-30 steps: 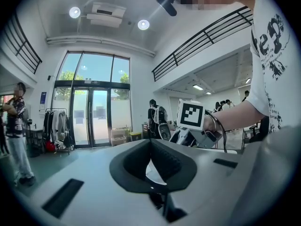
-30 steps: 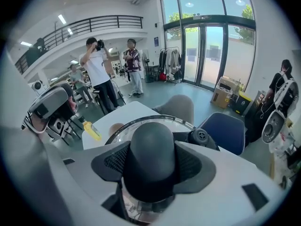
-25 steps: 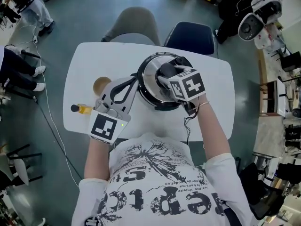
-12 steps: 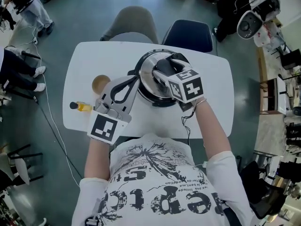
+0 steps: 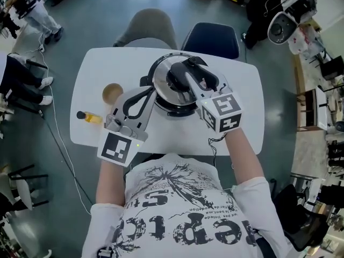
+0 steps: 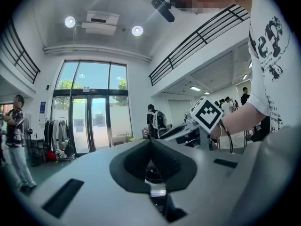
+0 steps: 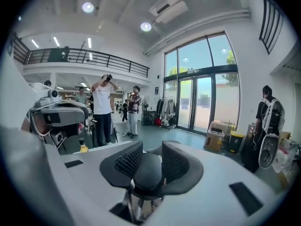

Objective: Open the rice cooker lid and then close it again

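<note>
Opening step: gripping the lid (image 5: pixel 161 85) by its black knob (image 7: pixel 148 171) with the right gripper (image 5: pixel 189 78), jaws just closed onto it, over the rice cooker (image 5: pixel 166 109) on the white table (image 5: pixel 239 128). Holding the left gripper (image 5: pixel 146 93), jaws together, just beside the cooker. Next, probably: lift clear, keeping it level.

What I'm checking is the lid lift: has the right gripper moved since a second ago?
Yes. The right gripper has drawn back toward the table's near edge; its jaws have just been closing on the lid knob.
</note>
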